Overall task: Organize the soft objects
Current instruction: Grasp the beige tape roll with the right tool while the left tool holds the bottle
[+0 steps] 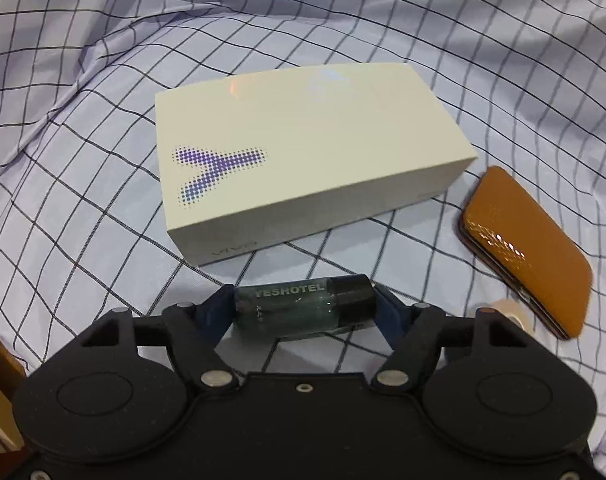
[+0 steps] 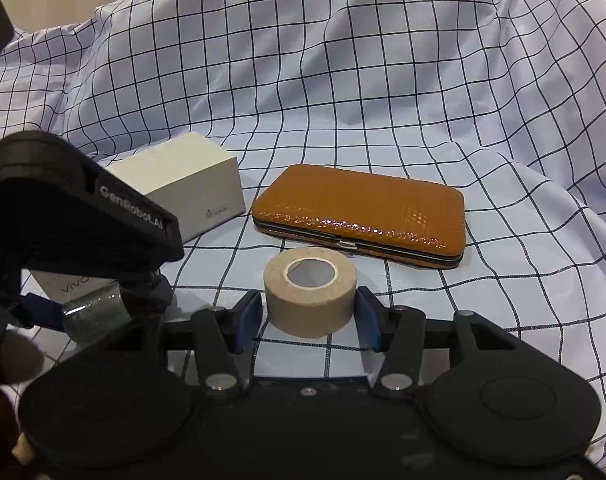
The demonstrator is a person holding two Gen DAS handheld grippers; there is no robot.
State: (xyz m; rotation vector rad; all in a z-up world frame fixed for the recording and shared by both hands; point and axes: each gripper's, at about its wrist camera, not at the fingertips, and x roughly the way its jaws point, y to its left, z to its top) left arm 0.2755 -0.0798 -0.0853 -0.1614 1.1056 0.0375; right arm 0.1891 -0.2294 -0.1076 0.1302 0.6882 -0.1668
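The left gripper point(image 1: 305, 309) is pinching a small YESHOTEL bottle point(image 1: 303, 306) endwise between its jaws; being smooth and round, it could be slipping sideways. The right gripper point(image 2: 309, 316) is bracketing a tape roll point(image 2: 311, 291), jaws spread and barely clear, risking nudging it toward the orange clasp case point(image 2: 363, 216).

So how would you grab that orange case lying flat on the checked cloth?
Take the orange case across its short width, near the middle, coming down from above. It lies flat and closed on the checked cloth, so its thin long edges give the fingers two parallel sides. Its clasp faces the roll of tape; stay off that. The white box crowds its left end.
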